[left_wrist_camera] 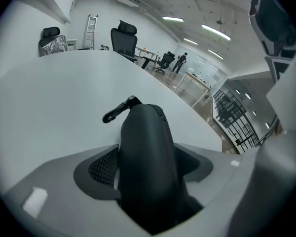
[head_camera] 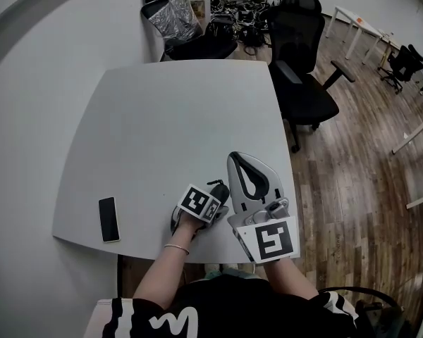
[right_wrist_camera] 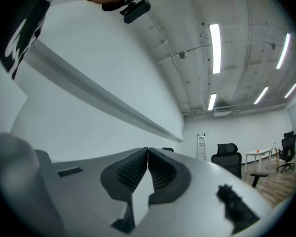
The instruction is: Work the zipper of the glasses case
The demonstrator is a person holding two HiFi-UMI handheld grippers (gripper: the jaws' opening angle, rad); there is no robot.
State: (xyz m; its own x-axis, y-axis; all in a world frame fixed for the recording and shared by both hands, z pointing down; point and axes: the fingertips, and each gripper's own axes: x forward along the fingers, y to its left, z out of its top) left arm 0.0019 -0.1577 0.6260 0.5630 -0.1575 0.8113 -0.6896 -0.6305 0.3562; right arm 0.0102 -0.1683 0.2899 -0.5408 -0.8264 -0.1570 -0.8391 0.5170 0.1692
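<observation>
The black glasses case [left_wrist_camera: 147, 152] stands between the two fingers of my left gripper [left_wrist_camera: 149, 158] and fills the gap. The mesh pads [left_wrist_camera: 102, 168] flank it, spread wide, and I see no squeeze on it. A black clip [left_wrist_camera: 119, 109] sticks out from the case's far end. In the head view the case [head_camera: 221, 187] lies near the table's front edge, with the left gripper [head_camera: 214, 194] angled down over it. My right gripper [head_camera: 237, 159] is just right of it, raised off the table. Its pads [right_wrist_camera: 133, 174] meet at the tip, shut with nothing between them.
A black phone [head_camera: 109, 219] lies at the front left of the white table [head_camera: 169, 118]. A black office chair [head_camera: 303, 83] stands on the wood floor at the right. Another chair holding a silver bag [head_camera: 175, 16] is behind the far edge.
</observation>
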